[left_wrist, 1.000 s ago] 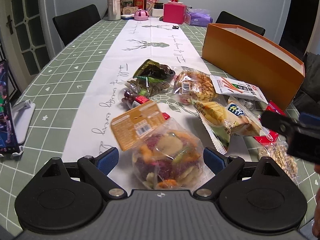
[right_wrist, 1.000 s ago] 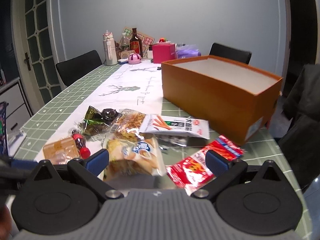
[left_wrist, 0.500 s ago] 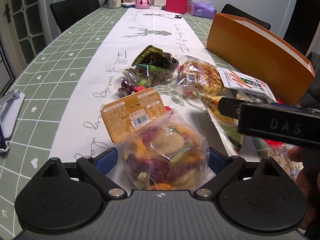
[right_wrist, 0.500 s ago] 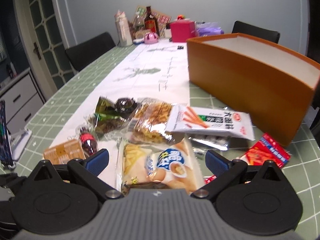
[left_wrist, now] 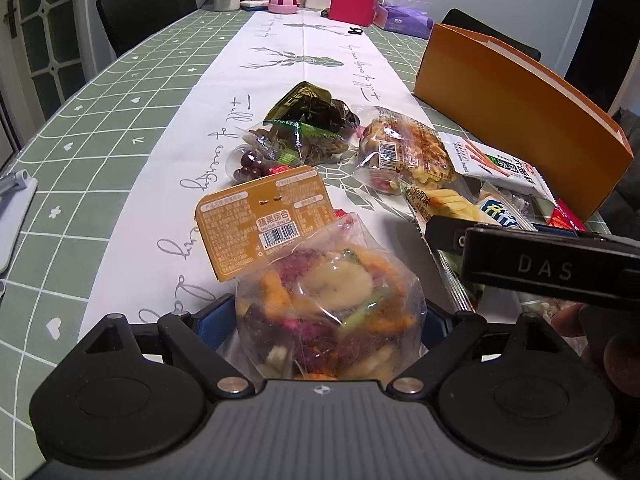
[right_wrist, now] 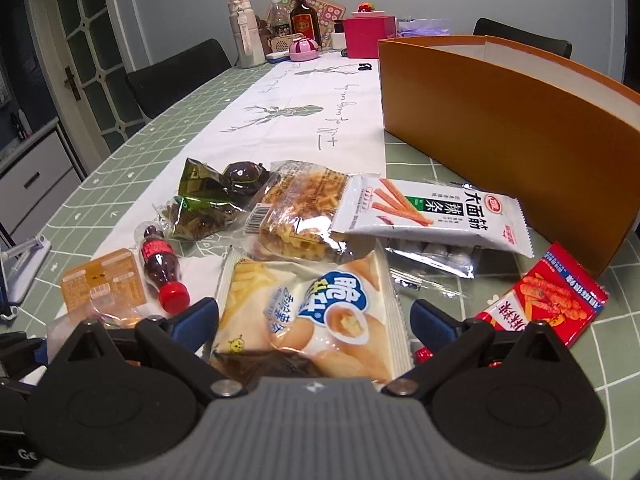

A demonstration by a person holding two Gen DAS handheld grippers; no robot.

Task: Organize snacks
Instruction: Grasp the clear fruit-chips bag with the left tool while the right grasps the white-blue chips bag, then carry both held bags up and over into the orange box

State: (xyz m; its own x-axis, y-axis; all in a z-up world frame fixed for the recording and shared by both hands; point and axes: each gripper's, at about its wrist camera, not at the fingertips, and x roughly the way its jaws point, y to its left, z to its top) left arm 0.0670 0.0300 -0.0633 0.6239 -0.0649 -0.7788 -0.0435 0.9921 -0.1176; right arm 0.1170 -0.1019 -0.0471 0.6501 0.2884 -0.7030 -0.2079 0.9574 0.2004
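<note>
On the right claw point(left_wrist: 536, 268): "DAS".

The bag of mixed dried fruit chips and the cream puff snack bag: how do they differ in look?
The bag of mixed dried fruit chips is clear with an orange card header; the cream puff snack bag is opaque and printed. The first bulges; the second lies flatter. Both lie on the table between open gripper fingers.

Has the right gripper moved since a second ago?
Yes. The right gripper went left, from the red snack packet to straddle the blue-logo chip bag, jaws closing.
</note>
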